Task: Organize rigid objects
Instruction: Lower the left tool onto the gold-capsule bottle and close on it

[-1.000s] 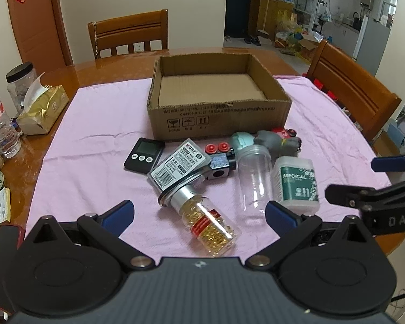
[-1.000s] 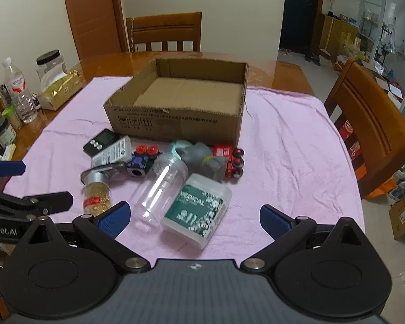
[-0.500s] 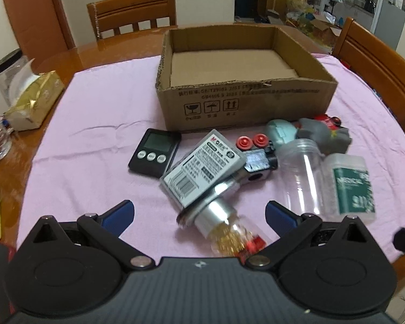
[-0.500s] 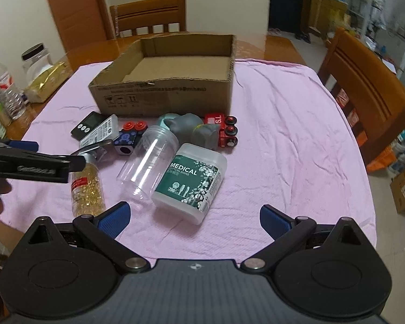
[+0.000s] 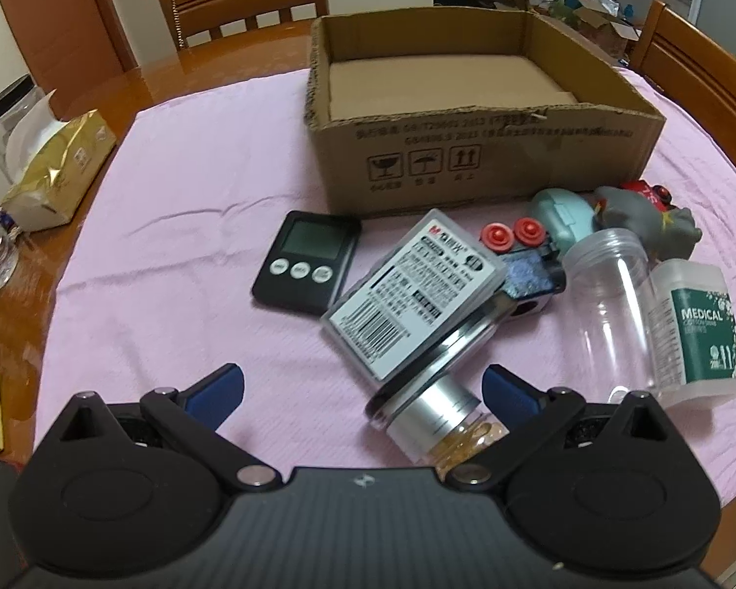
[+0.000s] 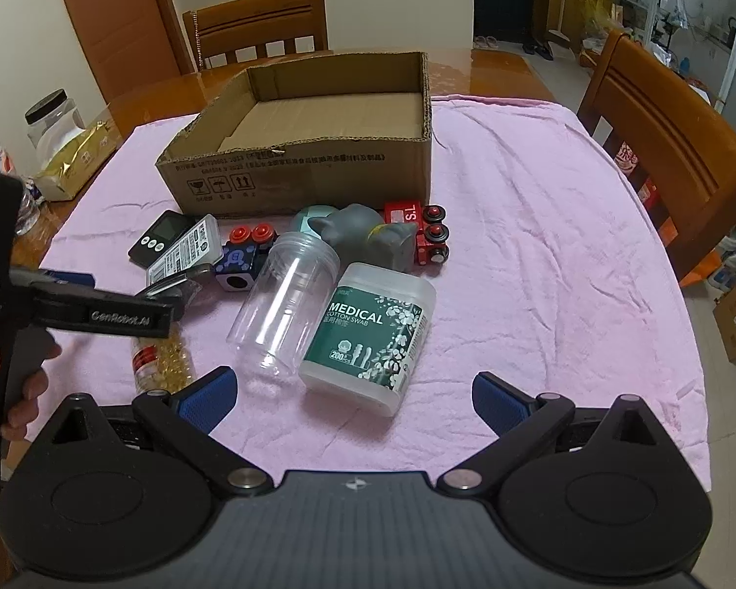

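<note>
While the cardboard box (image 5: 486,147) sits empty on the pink-clothed desk (image 6: 539,255), the clutter lies just in front of it. Spread wide, the left tool (image 5: 363,385) hovers over the capsule bottle (image 5: 436,417), whose silver cap props up a barcode-labelled case (image 5: 412,289). Closing there could, I judge, tip that case off or roll the bottle. Also spread and holding nothing, the right tool (image 6: 353,392) faces the cotton swab tub (image 6: 368,334).
</note>
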A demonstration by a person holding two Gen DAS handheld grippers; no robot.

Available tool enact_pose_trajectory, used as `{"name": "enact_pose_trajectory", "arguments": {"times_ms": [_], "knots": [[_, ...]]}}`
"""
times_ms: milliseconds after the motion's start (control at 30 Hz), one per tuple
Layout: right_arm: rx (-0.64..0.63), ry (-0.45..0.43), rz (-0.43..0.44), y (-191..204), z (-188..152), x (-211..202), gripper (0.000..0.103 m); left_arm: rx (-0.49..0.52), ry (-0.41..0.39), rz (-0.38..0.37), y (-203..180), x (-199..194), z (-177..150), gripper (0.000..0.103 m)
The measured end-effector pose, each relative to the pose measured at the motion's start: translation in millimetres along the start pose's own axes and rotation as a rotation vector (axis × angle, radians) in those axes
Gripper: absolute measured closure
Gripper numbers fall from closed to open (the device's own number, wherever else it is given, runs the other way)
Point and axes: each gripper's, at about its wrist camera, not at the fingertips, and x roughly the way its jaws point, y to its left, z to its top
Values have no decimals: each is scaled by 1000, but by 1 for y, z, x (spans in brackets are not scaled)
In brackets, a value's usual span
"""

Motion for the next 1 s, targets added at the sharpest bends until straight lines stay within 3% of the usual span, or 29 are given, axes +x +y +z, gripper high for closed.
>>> {"name": "enact_pose_trajectory", "arguments": {"times_ms": [500,733,867,1000], "knots": [[-44,0,46,-3,-9,-6,0,-5,-3,59,13,-29,-24,1],[-79,-13,75,-13,-18,-14,0,46,-84,-61,1,-58,-39,1],[-91,-10,89,-18,-25,-16,0,70,-57,-127,-11,-57,-56,1],[-92,-1,81,-22,-31,-17,0,110,-38,-143,-25,-41,-71,1]]}}
